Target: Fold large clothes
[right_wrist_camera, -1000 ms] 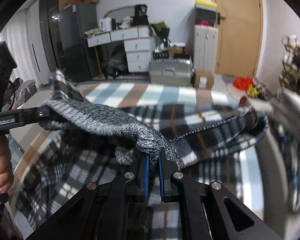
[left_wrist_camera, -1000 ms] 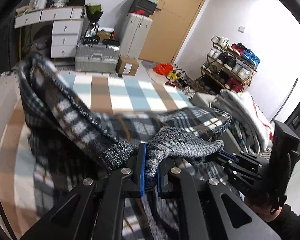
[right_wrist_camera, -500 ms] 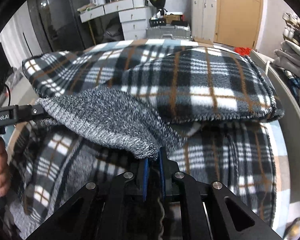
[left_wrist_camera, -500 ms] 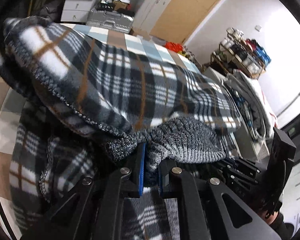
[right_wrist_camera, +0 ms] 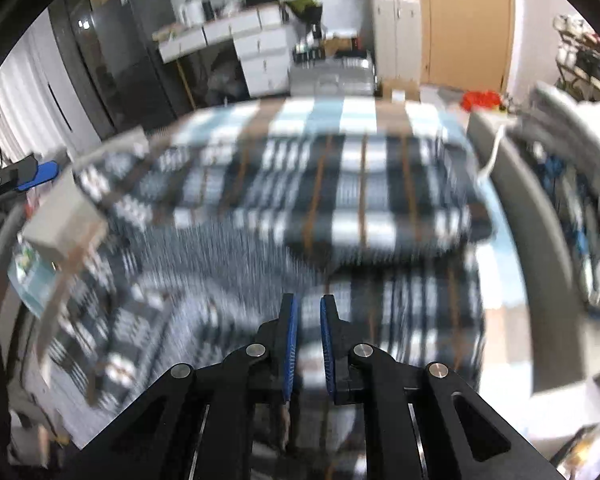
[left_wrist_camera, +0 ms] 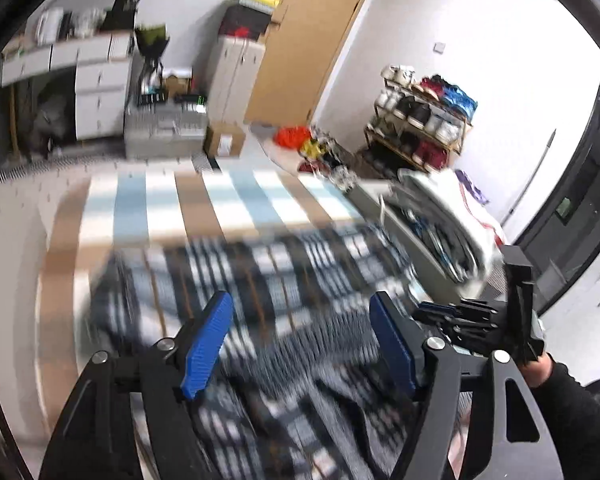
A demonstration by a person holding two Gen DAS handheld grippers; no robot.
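Blurring the plaid garment (left_wrist_camera: 284, 280), left gripper (left_wrist_camera: 300, 344) has just opened wide; right gripper (right_wrist_camera: 308, 344) barely parted, empty.

Wide flat surface under a checked cover of pale blue, white and tan squares (left_wrist_camera: 220, 204). Directly on top, spread over the near part: a dark plaid fleece garment with black, white and orange-brown lines (right_wrist_camera: 360, 184), partly folded onto itself.

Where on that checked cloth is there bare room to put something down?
The far strip of the checked cloth beyond the plaid garment lies bare. The middle is covered, and the clothes pile crowds the right edge.
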